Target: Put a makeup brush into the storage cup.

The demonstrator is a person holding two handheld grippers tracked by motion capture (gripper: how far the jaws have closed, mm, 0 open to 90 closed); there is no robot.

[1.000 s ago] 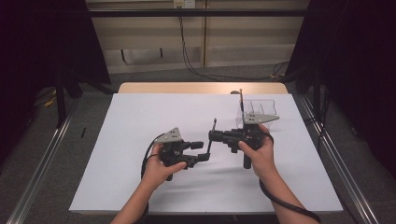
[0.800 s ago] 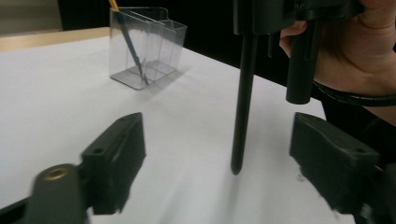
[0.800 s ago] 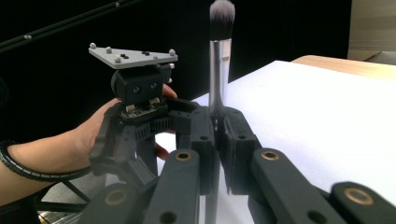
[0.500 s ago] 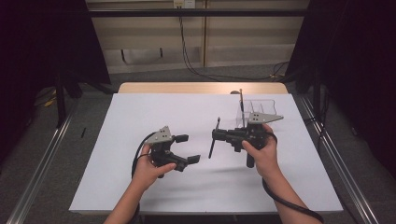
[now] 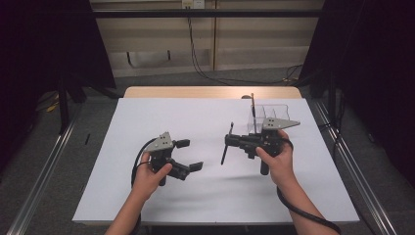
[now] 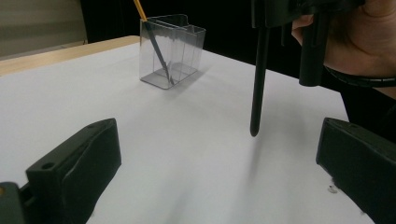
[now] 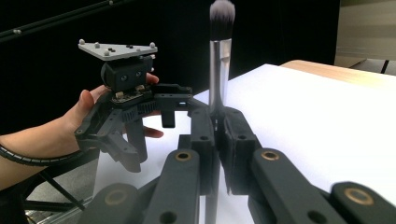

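Between the right tool's [image 7: 218, 122] closed jaws, a makeup brush [image 7: 219, 56] (bristles up); left tool [image 5: 188, 155] wide, seemingly empty.

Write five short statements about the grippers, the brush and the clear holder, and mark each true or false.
1. The right gripper is shut on the makeup brush. True.
2. The left gripper is shut. False: its jaws stand wide apart, holding nothing.
3. The clear holder has a pencil in it. True.
4. The brush lies flat on the table. False: it is held upright above it.
5. The holder stands near the left gripper. False: it is by the right one.
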